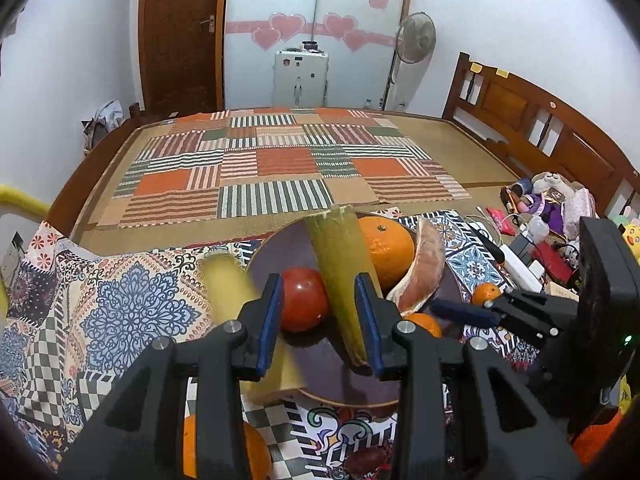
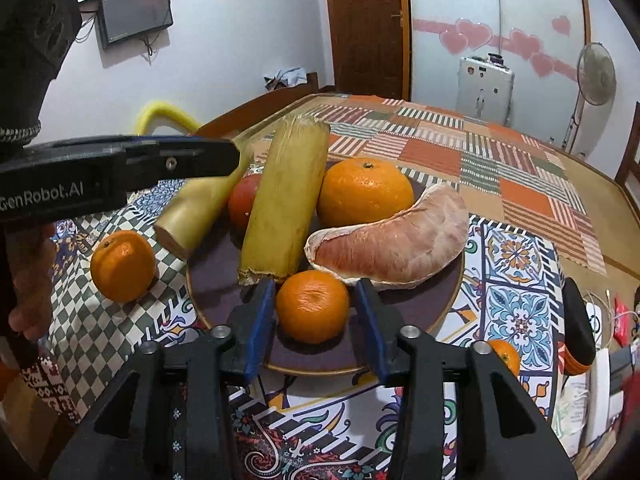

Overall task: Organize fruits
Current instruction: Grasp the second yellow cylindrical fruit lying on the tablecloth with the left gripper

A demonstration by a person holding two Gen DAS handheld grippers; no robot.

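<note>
- Two hand-held grippers worked over a round, dark purple plate (image 2: 216, 284) with a wooden rim, set on a patterned cloth (image 2: 516, 312) spread across the bed.
- The right gripper (image 2: 314, 292) stood spread, with a small orange mandarin (image 2: 312, 306) resting on the plate between its blue pads. The left pad sat just beside the peel, the right pad stood clear, and neither pressed on it.
- Beyond that mandarin, farther out from the right gripper, lay a pink peeled pomelo segment (image 2: 392, 240), a large orange (image 2: 366, 192), a red tomato (image 2: 242, 204) and a yellow-green length of sugarcane (image 2: 284, 204). All were on the plate.
- The left gripper (image 1: 320, 320) also stood parted, and I could make out nothing squeezed between its pads.
- A second, paler piece of sugarcane (image 2: 192, 216) ran slantwise under the left gripper's left finger. Its near end was out over the plate rim and its far end was hidden at that gripper's tip. It was blurred, so whether it was touched cannot be told.
- Two fruits remained off the plate: an orange mandarin (image 2: 122, 266) on the checked cloth, well left of the right gripper and close below the left one, and a tiny mandarin (image 2: 504, 354) just right of the right gripper.
- By my judgement the coming move turned on that split. The pale cane and the left mandarin fell to the left hand, which would need its jaws set across the cane's long axis. The tiny one fell to the right hand.
</note>
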